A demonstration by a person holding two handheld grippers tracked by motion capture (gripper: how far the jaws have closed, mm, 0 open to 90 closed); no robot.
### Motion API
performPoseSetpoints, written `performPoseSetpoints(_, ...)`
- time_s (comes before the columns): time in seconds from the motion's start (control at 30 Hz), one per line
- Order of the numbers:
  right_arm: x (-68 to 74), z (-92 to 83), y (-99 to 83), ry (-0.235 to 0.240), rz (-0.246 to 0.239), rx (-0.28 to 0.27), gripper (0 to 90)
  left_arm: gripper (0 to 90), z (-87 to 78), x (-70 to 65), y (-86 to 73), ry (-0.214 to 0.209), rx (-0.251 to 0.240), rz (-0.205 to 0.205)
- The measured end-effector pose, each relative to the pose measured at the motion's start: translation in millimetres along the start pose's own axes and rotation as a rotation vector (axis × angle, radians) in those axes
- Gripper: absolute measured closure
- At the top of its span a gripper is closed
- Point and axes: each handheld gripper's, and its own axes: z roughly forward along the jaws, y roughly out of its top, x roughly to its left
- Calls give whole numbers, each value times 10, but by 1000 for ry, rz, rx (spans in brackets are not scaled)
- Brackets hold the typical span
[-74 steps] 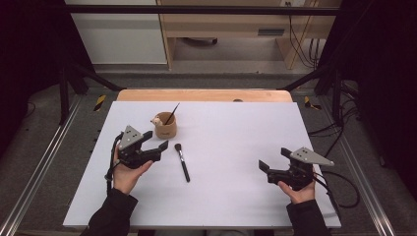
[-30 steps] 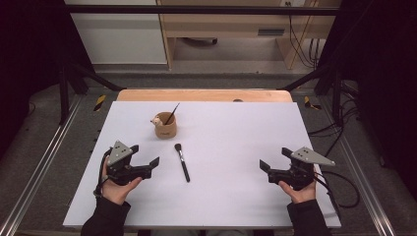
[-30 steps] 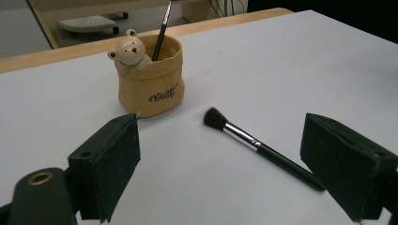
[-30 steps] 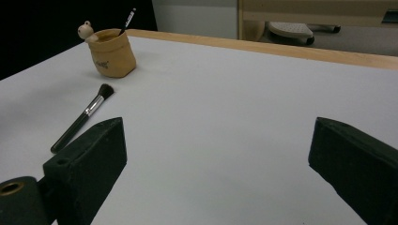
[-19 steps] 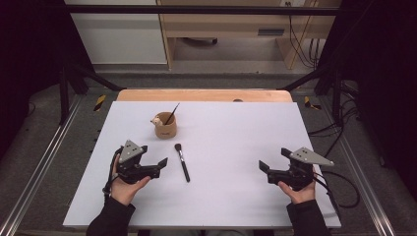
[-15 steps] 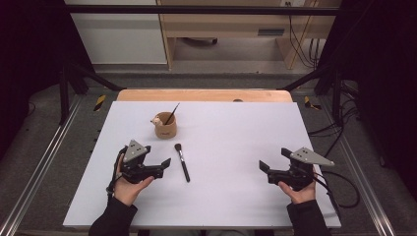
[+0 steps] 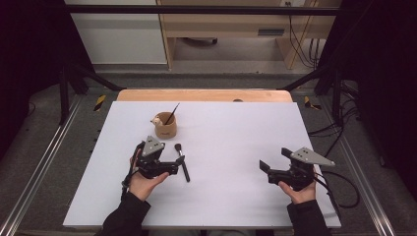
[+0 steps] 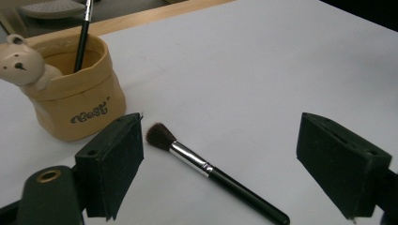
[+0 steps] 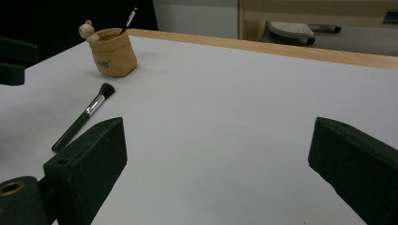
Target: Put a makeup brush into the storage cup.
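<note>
Since the earlier frames, the left tool (image 7: 173,167) has been brought forward and to the right across the counter (image 7: 236,137), up to the makeup brush (image 7: 182,161); the right tool (image 7: 264,168) is found where it was.

From the high view, the left tool is seen held in a hand (image 7: 142,183) just left of the brush, its tip at the brush's handle. The brush is laid flat on the white counter, bristles pointing away from the person, handle toward them. Just beyond it, a tan cup (image 7: 165,126) with a small bear figure on its rim is placed, and a thin dark brush (image 7: 171,113) is stood in it. The right tool is held low near the counter's right front, well apart from the brush and cup.

In the left gripper view, the jaws are seen spread wide apart, nothing held. The makeup brush (image 8: 211,171) is framed between them on the counter, bristles near the left jaw, handle running toward the lower right. The cup (image 8: 75,96) is set just behind the left jaw, upright.

In the right gripper view, the jaws are likewise held wide apart and empty. The brush (image 9: 83,118) and cup (image 9: 112,52) are seen far off at upper left.
</note>
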Motion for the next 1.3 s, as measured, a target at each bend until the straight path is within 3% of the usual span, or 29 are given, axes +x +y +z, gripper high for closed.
performPoseSetpoints(0.17, -2, 0, 0, -1, -1, -1, 53, 155, 83, -17, -25, 1, 7, -19)
performPoseSetpoints(0.57, 0, 7, -5, 0, -5, 3, 53, 179, 199, -9, -119, 16, 48, -19)
performPoseSetpoints(1.3, 14, 45, -23, 2, -12, 16, 53, 256, 489, -73, -253, 32, 174, 0)
